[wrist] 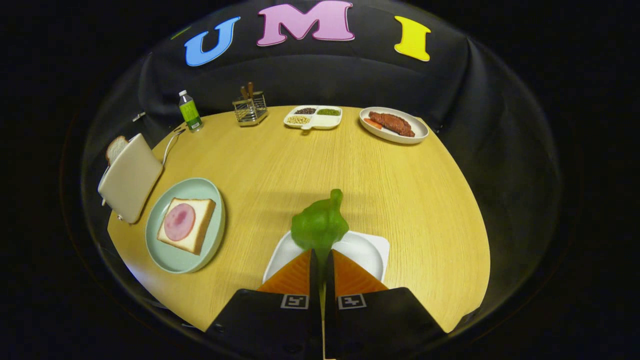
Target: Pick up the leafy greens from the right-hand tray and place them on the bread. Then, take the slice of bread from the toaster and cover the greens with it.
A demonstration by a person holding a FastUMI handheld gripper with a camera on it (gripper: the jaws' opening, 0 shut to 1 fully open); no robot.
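So the gripper has its two fingers pinched almost together on the lower end of the leafy greens, with just a thin sliver of green showing between them. The greens stick out straight ahead of the fingertips, long axis running near-to-far, with the broad ruffled part close to the tips and a narrower tip pointing toward the far side of the table. They look lifted above the white square tray, which sits right under and just beyond the fingers on the near part of the table.

Off to the left there's a pale green plate holding a slice of bread with a round pink slice of ham on top. That plate is well apart from the greens. Just left of it and a bit farther back stands the toaster, tilted in this view, with a second slice of bread poking out of its top.

Along the far edge: a small green bottle, a wire holder with utensils, a white divided dish with grains or seeds in its compartments, and on the far right an oval plate with a brown piece of meat.
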